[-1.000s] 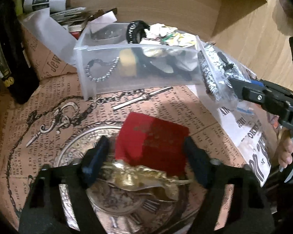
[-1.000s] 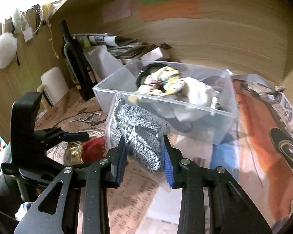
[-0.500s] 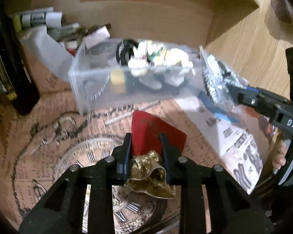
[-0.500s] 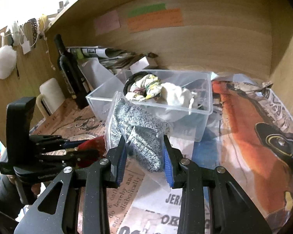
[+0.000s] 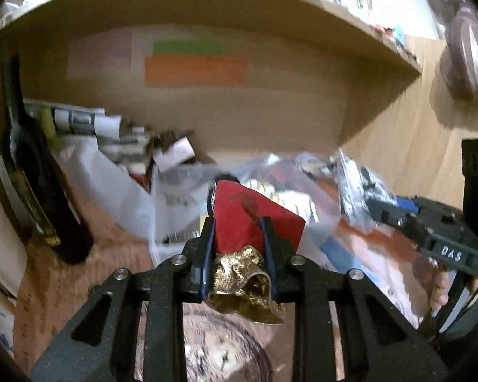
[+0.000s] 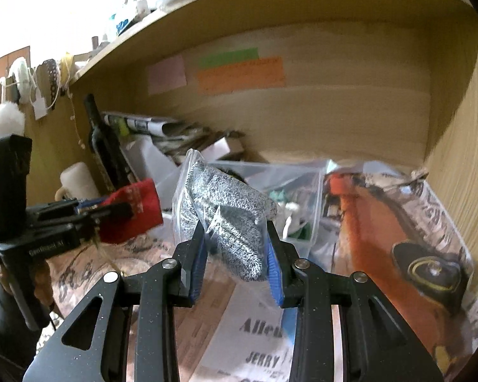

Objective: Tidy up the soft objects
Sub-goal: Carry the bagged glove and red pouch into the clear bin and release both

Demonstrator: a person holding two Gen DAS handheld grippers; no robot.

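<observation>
A: In front of the clear plastic storage box [image 5: 181, 191], seen from the left wrist, what is the left tool [image 5: 237, 238] doing?

B: It is pinching a red felt pouch with a gold sequin trim [image 5: 251, 222], lifted off the table [image 5: 64, 273]. The box sits just behind the pouch, blurred. A dark glass bottle [image 5: 32, 175] stands left of the box; the right tool [image 5: 385, 213] shows to the box's right.

A: And from the right wrist?

B: The right tool [image 6: 235, 254] is pressed onto a clear zip bag holding grey knitted fabric [image 6: 226, 210], held up in front of the box [image 6: 290, 175]. Left of the box, the left tool [image 6: 111, 213] grips the red pouch [image 6: 134, 210]. An orange printed paper [image 6: 382, 238] lies right of the box.
</observation>
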